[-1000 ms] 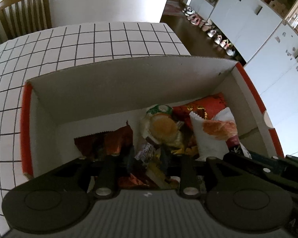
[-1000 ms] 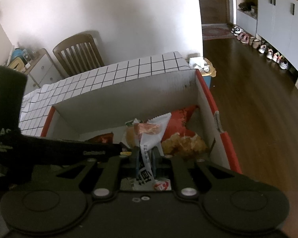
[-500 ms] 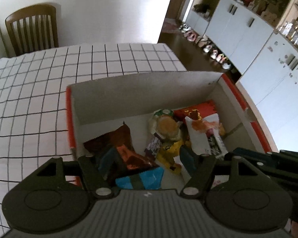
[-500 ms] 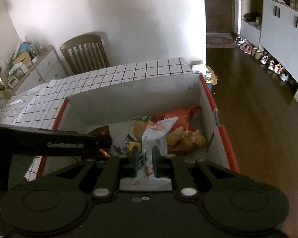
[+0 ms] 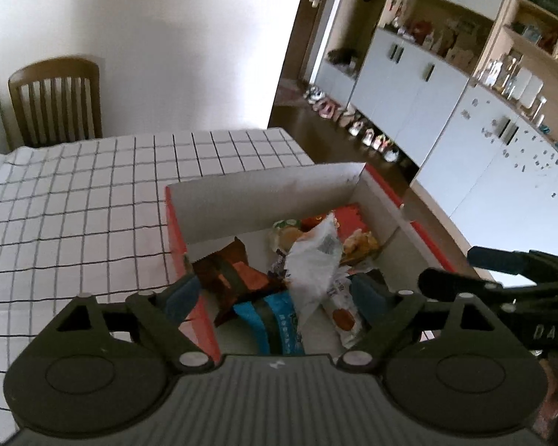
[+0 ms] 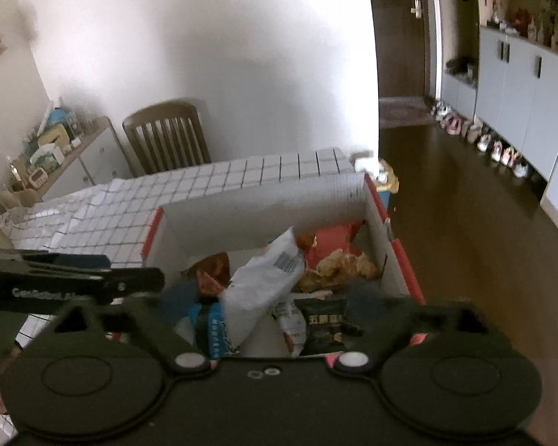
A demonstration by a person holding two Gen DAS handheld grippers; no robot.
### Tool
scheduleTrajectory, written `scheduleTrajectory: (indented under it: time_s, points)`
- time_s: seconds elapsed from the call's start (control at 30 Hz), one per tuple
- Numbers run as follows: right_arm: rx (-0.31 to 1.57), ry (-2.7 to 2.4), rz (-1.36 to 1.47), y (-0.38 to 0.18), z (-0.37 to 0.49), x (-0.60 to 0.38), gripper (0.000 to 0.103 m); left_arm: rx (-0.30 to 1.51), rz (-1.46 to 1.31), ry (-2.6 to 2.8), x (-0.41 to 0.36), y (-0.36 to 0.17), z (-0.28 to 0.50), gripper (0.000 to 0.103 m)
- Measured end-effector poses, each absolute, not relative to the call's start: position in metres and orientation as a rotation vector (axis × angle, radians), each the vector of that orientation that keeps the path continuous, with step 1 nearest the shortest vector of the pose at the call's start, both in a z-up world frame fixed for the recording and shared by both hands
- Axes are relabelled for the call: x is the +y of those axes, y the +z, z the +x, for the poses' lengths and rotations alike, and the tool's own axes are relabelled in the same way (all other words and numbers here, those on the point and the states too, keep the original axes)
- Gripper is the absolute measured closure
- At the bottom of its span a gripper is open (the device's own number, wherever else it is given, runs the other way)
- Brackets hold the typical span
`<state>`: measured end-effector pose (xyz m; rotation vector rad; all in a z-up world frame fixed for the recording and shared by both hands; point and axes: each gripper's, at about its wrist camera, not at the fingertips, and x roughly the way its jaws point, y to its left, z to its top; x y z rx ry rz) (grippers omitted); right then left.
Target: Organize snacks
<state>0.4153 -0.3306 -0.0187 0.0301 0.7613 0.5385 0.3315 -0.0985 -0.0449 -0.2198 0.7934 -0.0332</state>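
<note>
As both tongs have just been opening, left tongs and right tongs gape empty | snacks piled in box below them | counter beyond bare | nearly done

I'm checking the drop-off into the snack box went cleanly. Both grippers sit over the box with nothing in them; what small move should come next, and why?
Probably lift both clear of the box. The left gripper and right gripper have just been opening and grip nothing; the white packet leans loose on the pile, so backing straight out avoids snagging it.
</note>
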Motion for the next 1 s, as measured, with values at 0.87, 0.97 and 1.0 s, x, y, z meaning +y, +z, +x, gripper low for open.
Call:
scheduleTrajectory:
  time_s: [0.87,0.97,1.0]
  points:
    - [0.612,0.534,0.102,0.010,0.329,-0.341,0.000,0.675,-0.181,-0.019,-0.090,-0.014,0.232,0.000]
    - [0.611,0.543,0.091,0.009,0.324,-0.338,0.000,0.679,-0.182,-0.017,-0.089,-0.017,0.229,0.000]
    - [0.611,0.546,0.089,0.009,0.323,-0.337,0.000,0.684,-0.184,-0.014,-0.089,-0.018,0.229,0.000]
